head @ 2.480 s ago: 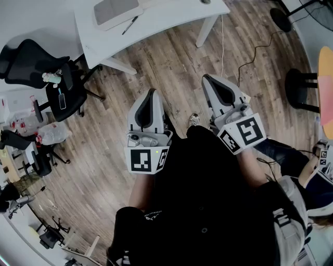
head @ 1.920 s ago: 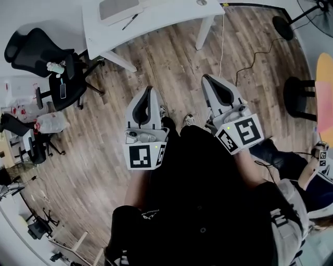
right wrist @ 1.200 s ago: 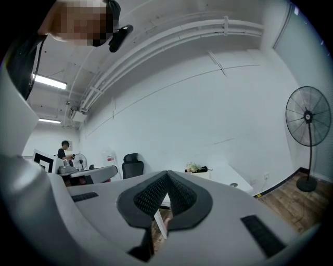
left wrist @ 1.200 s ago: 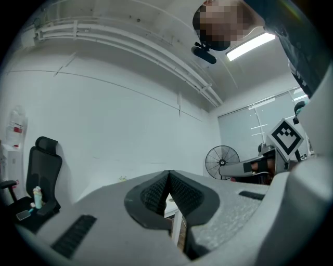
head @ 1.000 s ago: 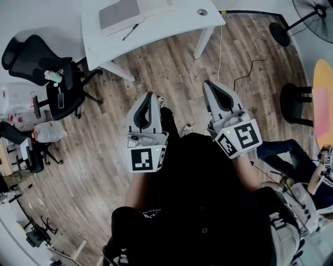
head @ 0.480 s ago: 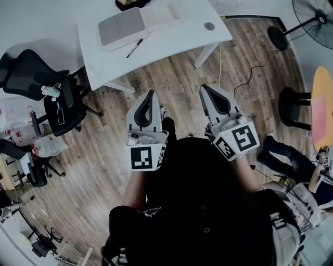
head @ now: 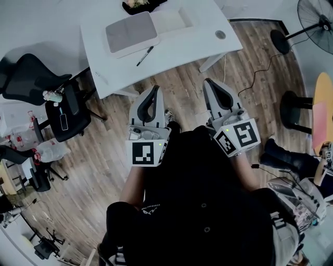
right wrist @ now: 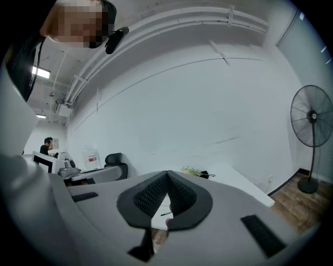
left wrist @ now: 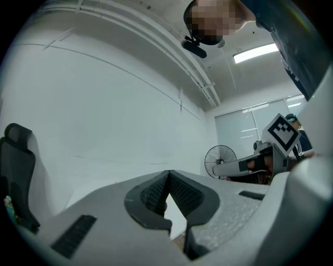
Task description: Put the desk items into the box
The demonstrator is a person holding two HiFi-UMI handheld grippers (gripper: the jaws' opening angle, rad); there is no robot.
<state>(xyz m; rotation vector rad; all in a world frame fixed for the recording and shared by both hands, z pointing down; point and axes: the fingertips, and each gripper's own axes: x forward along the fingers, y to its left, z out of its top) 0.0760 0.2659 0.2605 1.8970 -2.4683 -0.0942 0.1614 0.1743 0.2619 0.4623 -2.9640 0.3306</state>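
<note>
In the head view a white desk (head: 192, 44) stands ahead of me. On it lie a flat grey-topped item (head: 131, 32), a white shallow box (head: 171, 21) beside that, a black pen (head: 144, 56), a small round item (head: 220, 35) and a dark dish (head: 139, 4) at the far edge. My left gripper (head: 155, 90) and right gripper (head: 208, 82) are held side by side over the wooden floor, short of the desk's near edge. Both are shut with nothing in them (left wrist: 168, 172) (right wrist: 167, 172). The pen (right wrist: 165, 213) shows just below the right gripper's tips.
Black office chairs (head: 60, 98) stand at the left with clutter around them. A standing fan (head: 317, 13) (right wrist: 312, 117), a black stool (head: 292, 111) and a floor cable (head: 260, 72) are at the right. A seated person's legs (head: 289, 158) are at the right.
The desk has come nearer and more of its top shows. Both grippers have moved slightly forward toward it and stayed shut.
</note>
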